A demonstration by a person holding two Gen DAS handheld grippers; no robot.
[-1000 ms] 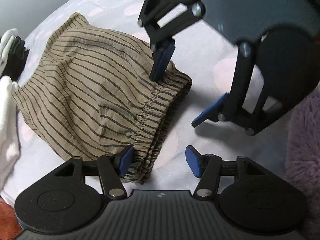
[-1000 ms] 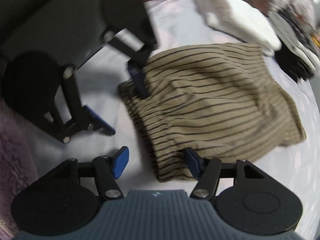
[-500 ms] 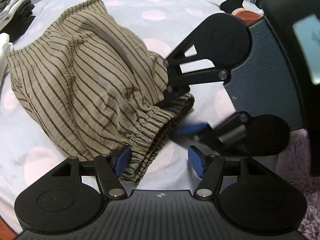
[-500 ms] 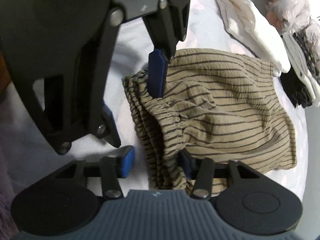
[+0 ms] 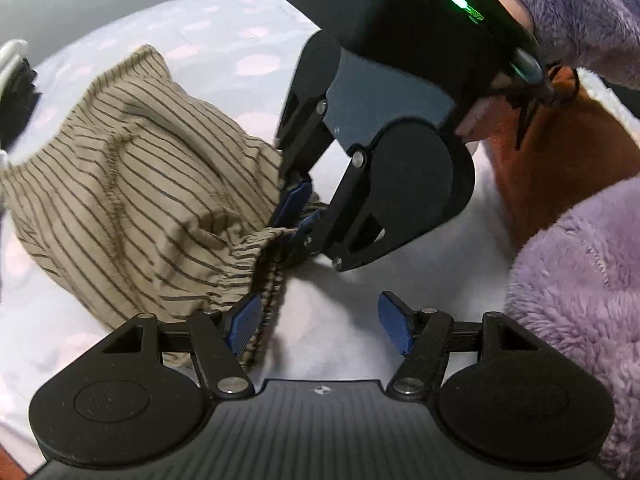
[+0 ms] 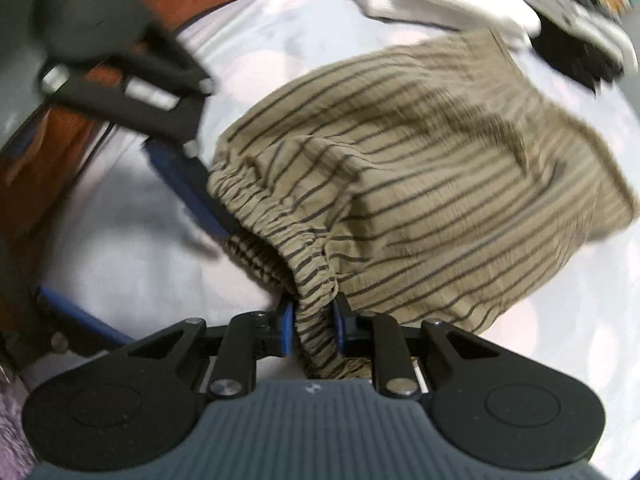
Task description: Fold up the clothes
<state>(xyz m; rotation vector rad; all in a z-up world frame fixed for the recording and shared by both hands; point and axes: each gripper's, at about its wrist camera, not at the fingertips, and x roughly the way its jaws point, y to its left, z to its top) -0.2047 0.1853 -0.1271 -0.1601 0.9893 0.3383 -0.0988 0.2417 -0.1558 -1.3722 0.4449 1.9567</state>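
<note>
The striped shorts (image 5: 132, 200) are spread on the bed sheet (image 5: 240, 28), waistband toward 6 o'clock. The gathered waistband (image 6: 316, 312) is clamped by the right tool (image 6: 310, 326). The left tool (image 5: 320, 326) is held wide, its left pad against the waistband.

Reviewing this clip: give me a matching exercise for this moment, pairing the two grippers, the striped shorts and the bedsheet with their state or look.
Things:
1. left gripper
2. right gripper
3. striped shorts
4. bedsheet

States:
A. pale, with pink dots
B. jaws shut on the elastic waistband
C. jaws open, one pad touching the waistband
D. tan with dark stripes, waistband end lifted

Pairs: 1-C, 2-B, 3-D, 4-A
</note>
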